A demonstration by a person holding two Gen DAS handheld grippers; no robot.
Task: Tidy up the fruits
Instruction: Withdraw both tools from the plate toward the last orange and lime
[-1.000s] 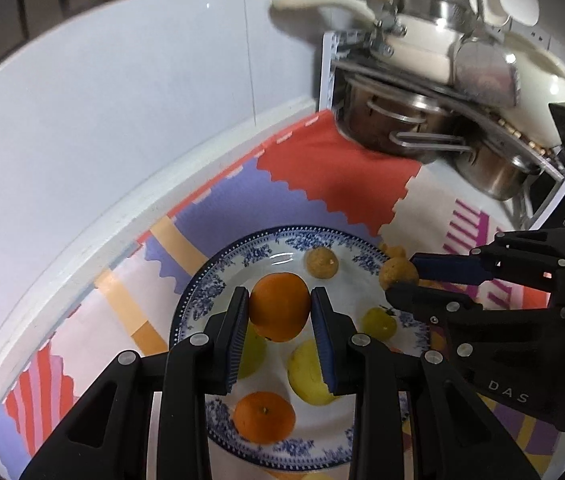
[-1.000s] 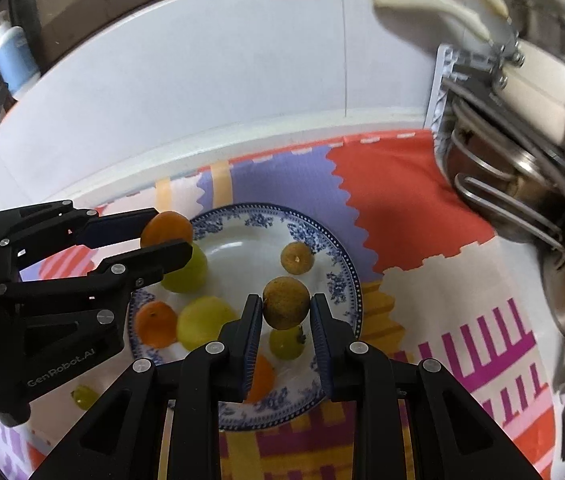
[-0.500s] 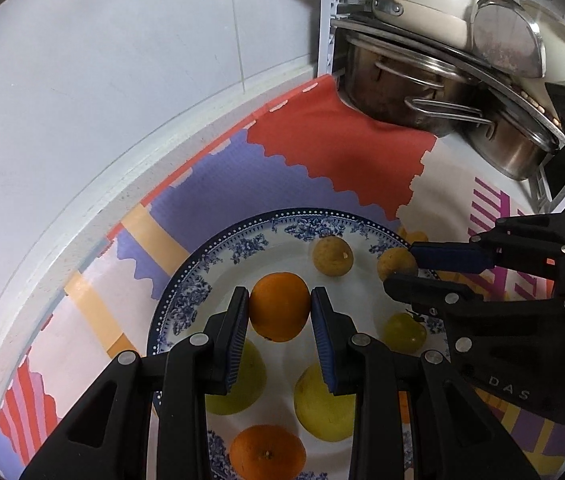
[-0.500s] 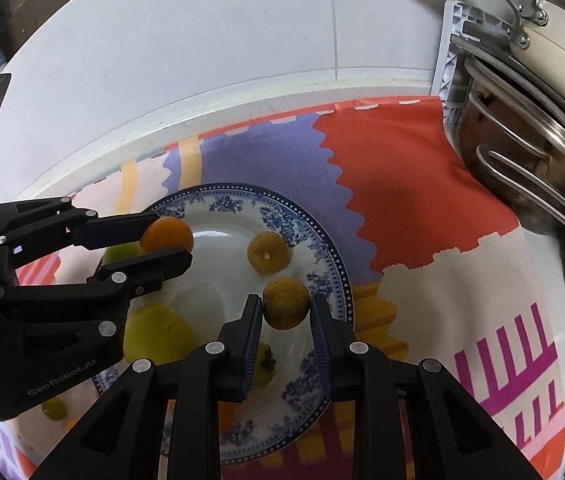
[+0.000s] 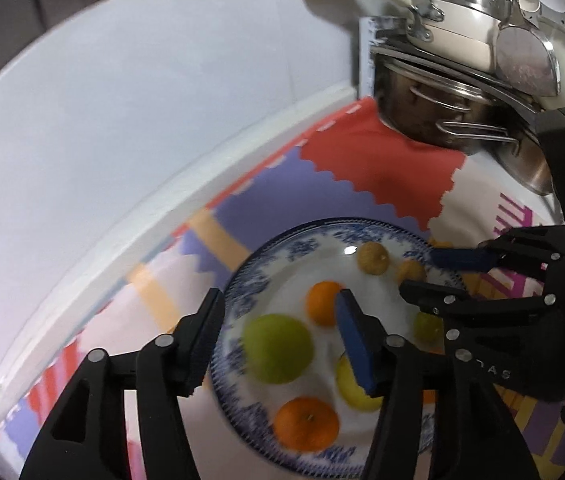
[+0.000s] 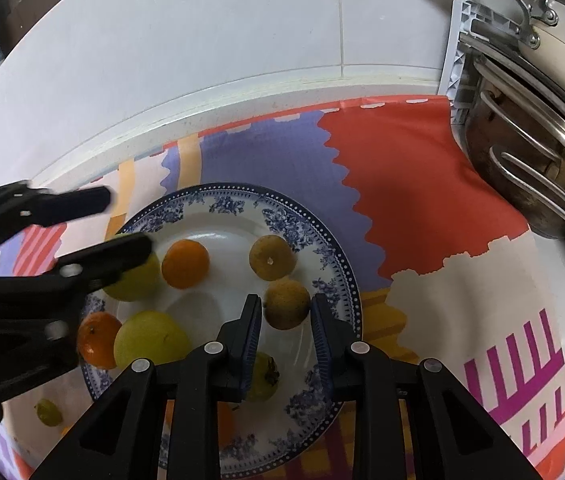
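Observation:
A blue-and-white plate (image 6: 314, 236) (image 5: 266, 256) holds several fruits. My left gripper (image 5: 278, 320) is open above the plate's left side; the orange (image 5: 322, 303) (image 6: 185, 263) it held lies on the plate beside a green fruit (image 5: 276, 348). My right gripper (image 6: 285, 322) is shut on a brownish-yellow fruit (image 6: 286, 303) (image 5: 411, 271) just over the plate's right side. Another brownish fruit (image 6: 272, 257), a yellow-green fruit (image 6: 150, 342) and a second orange (image 6: 96, 338) lie on the plate.
The plate sits on a colourful patterned cloth (image 6: 410, 184). Steel pots on a rack (image 6: 530, 168) stand at the right. A white tiled wall (image 6: 242, 28) is behind. A small green fruit (image 6: 47, 412) lies off the plate at lower left.
My left gripper has opened and let the orange go onto the plate, then drawn back left. My right gripper has lowered its fruit close to the plate.

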